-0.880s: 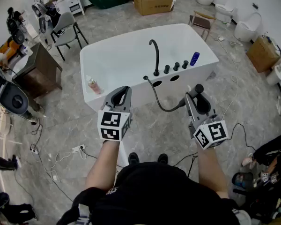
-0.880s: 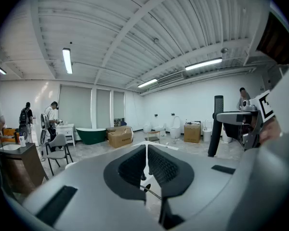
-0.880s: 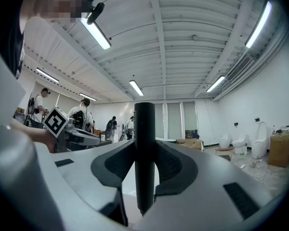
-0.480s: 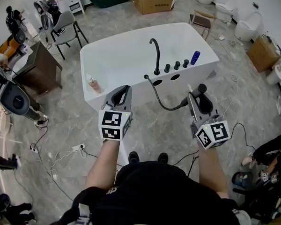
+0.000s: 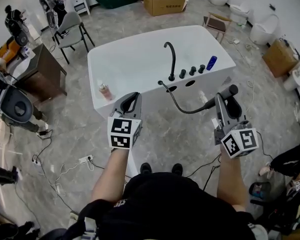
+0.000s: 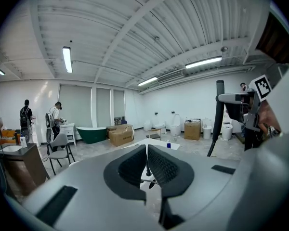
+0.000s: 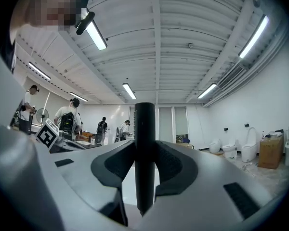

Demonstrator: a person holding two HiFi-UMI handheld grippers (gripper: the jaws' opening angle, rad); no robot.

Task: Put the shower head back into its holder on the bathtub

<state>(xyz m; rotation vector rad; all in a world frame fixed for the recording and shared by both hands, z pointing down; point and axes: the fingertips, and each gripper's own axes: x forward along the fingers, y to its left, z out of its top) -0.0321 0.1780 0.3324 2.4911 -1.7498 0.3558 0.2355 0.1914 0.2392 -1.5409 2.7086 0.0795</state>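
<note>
Farther right than a moment ago, right gripper (image 5: pixel 227 104) clenched on the shower head (image 5: pixel 231 90), hose (image 5: pixel 182 108) trailing to the bathtub (image 5: pixel 145 96); left gripper (image 5: pixel 131 97) closed, empty.

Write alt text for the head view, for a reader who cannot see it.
Seen from above, the right hand-held gripper holds a black shower head, whose dark hose curves back to the rim of a white bathtub in front of the person. The left hand-held gripper is shut and empty.
</note>
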